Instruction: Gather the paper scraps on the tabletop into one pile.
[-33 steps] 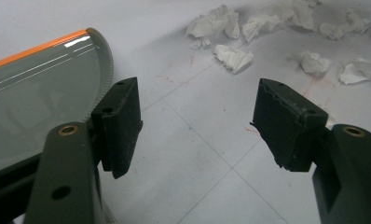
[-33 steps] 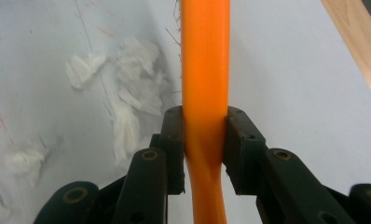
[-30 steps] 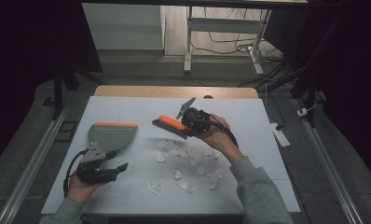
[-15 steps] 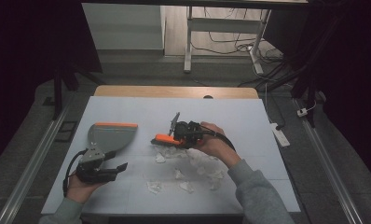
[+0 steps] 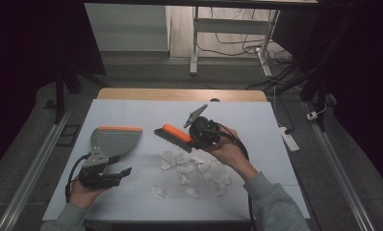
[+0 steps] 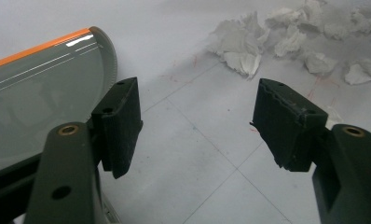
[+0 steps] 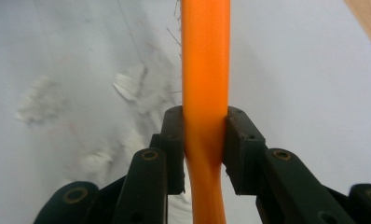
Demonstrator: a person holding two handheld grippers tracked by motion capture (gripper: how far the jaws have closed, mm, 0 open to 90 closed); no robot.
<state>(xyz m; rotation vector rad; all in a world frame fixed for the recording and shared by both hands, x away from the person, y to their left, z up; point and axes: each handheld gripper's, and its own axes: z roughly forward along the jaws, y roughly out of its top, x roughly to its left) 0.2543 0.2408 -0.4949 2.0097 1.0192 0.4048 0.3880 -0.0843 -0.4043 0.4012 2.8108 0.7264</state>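
Overhead view faces forward; close tool views share paper scraps [image 5: 192,168]

Plastic, paper, matt desk.
Brush handle [image 7: 205,70] glossy orange plastic; dustpan [image 6: 39,93] smooth grey plastic; scraps [image 5: 189,168] crumpled paper; desk [image 5: 257,120] matt white.

Right tongs [image 5: 195,139] clamping orange-handled brush [image 5: 172,135] above paper scraps [image 5: 192,168], left tongs [image 5: 124,174] gaping, near grey dustpan [image 5: 113,140]

A white-topped table [image 5: 276,125] with faint grid lines carries a grey dustpan [image 5: 113,141] with an orange edge at its left, lying flat. Crumpled white paper scraps [image 5: 192,168] lie scattered across its middle, right of the dustpan.
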